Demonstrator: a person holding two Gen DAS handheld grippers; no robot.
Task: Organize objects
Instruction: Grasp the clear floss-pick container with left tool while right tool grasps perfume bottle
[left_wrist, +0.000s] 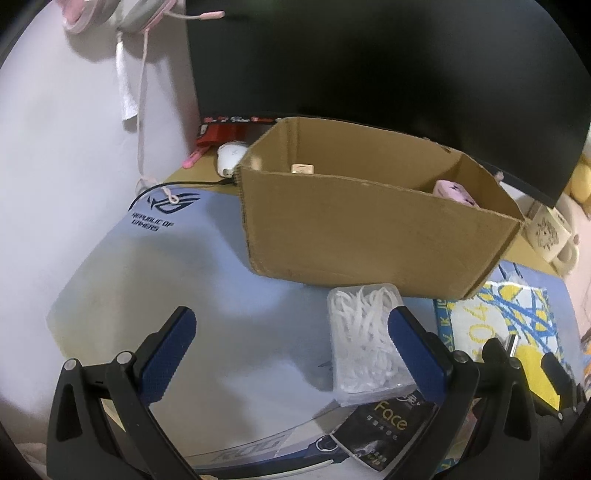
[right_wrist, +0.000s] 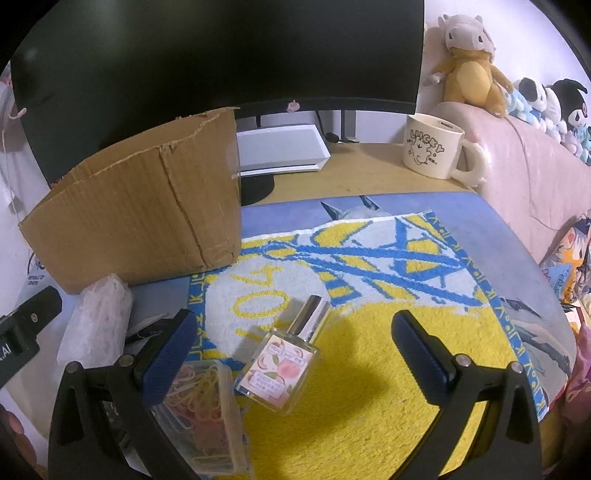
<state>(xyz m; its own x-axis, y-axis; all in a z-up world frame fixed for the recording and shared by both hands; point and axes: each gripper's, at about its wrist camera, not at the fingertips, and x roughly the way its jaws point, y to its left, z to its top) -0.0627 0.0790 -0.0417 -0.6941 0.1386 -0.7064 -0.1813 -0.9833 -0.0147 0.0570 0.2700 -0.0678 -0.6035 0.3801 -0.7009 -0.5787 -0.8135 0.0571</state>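
Partly done: two things sit in the box, at least four wait outside

Left wrist view: your left gripper (left_wrist: 291, 332) is spread wide and holds nothing. It hovers low over the blue desk mat (left_wrist: 155, 273). A clear case of white floss picks (left_wrist: 364, 339) lies on the mat just inside the right-hand finger, though you cannot tell whether they touch. A black sachet marked "Face" (left_wrist: 384, 428) lies partly under the case. Beyond them stands the open cardboard box (left_wrist: 369, 229). Inside it you can see the tops of a small gold item (left_wrist: 303, 169) and a pink item (left_wrist: 452, 190), so some sorting looks done.

Right wrist view: your right gripper (right_wrist: 293, 339) is also spread wide and empty. Between its fingers a peach-labelled perfume bottle (right_wrist: 280, 365) lies tilted on the yellow and blue towel (right_wrist: 369, 387). A clear case of coloured rubber bands (right_wrist: 201, 406) sits by the left-hand finger. The box stands to the left, well apart from the bottle. Judging from this, the picks, sachet, bottle and bands remain to be boxed.
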